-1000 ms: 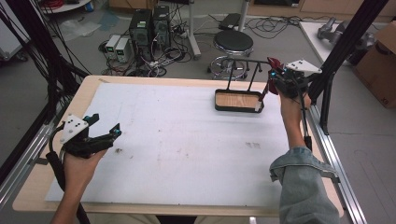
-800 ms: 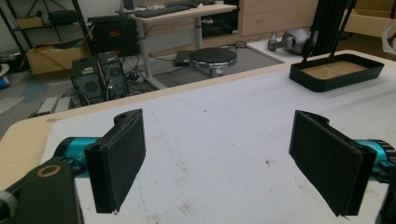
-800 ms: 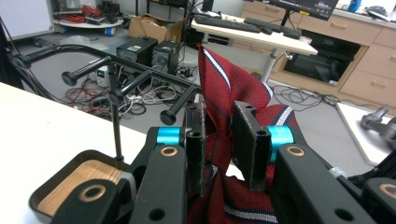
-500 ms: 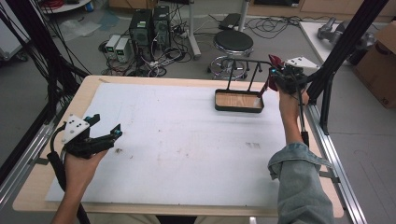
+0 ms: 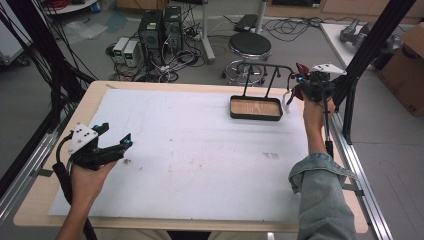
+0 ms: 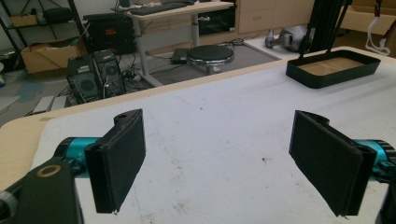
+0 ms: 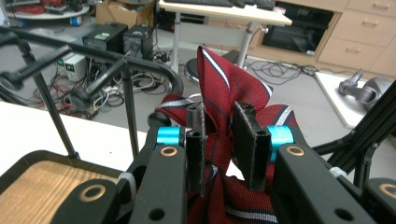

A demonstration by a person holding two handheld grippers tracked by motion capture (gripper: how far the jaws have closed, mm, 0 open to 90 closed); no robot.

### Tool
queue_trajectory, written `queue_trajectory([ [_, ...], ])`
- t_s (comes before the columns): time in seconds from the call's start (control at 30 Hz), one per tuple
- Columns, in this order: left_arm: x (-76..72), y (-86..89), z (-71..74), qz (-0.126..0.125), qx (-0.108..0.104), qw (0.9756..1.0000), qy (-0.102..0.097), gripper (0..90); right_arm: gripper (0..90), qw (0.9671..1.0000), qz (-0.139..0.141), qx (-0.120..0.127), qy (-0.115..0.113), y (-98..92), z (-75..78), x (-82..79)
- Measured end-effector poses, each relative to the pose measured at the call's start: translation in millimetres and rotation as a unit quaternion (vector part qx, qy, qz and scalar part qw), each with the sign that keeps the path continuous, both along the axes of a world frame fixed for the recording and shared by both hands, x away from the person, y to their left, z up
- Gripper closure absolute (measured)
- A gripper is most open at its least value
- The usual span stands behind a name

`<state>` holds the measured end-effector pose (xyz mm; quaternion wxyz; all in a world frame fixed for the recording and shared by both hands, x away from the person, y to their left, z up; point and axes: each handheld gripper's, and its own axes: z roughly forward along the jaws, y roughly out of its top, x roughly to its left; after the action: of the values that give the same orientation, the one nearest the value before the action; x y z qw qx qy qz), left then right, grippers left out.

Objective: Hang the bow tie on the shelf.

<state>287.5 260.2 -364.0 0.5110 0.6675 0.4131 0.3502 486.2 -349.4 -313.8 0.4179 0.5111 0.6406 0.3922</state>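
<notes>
High view: a wooden table (image 5: 60, 210) is covered by a white sheet (image 5: 200, 150) with faint smudges. The left gripper (image 5: 122, 145) sits low over the sheet's near-left part, held in the person's left hand (image 5: 87, 177). Its jaws are spread wide with nothing between them.

Left gripper view: both black pads (image 6: 119, 163) stand well apart, bare sheet (image 6: 215, 140) visible between them. A black tray with a wooden floor (image 6: 334, 70) lies far off at the upper right.

High view: that tray (image 5: 256, 108) rests on the sheet toward the far-right part of the table. A black tubular rack (image 5: 265, 70) rises from its far side. The right gripper (image 5: 302, 85) is raised just right of the tray, near the table's far-right corner, on a forearm in a denim sleeve (image 5: 320, 185).

Right gripper view: the right gripper (image 7: 224, 135) is clamped on a dark red necktie with white and navy stripes (image 7: 224, 79). Bunched fabric stands up above the pads and more hangs below between the gripper arms. The rack's black bars (image 7: 93, 60) lie to the left, close to the gripper; contact with the tie cannot be judged. A corner of the tray's wooden floor (image 7: 37, 191) shows at lower left.

Beyond the table: a round stool (image 5: 249, 46), computer towers (image 5: 160, 25) and loose cables on the floor.
</notes>
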Motion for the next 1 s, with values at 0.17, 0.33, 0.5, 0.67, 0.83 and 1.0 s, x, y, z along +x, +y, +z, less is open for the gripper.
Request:
queue_trajectory([
  [0.17,-0.9,1.3,0.9,0.002,-0.002,1.0000,-0.001,18.9,74.9,0.9998,-0.002,-0.011,0.015,1.5,-6.0,3.3],
  [0.33,-1.4,1.8,1.3,0.002,-0.001,1.0000,-0.002,19.0,74.8,0.9996,-0.004,-0.011,0.025,0.8,-10.3,5.6],
  [0.5,-1.5,1.2,1.6,0.001,-0.001,1.0000,-0.003,19.0,74.6,0.9991,-0.005,-0.013,0.040,1.4,-15.8,7.8],
  [0.67,-1.6,2.2,1.8,0.002,-0.003,1.0000,-0.002,19.0,73.7,0.9989,0.001,-0.018,0.043,2.0,-17.6,9.1],
  [0.83,-2.7,2.4,3.1,0.002,-0.003,1.0000,-0.004,19.0,71.3,0.9989,0.002,-0.016,0.044,0.5,-16.8,8.3],
  [1.0,-3.5,3.0,4.1,0.003,-0.005,1.0000,-0.006,19.0,69.5,0.9989,0.002,-0.009,0.045,-1.9,-14.9,6.1],
])
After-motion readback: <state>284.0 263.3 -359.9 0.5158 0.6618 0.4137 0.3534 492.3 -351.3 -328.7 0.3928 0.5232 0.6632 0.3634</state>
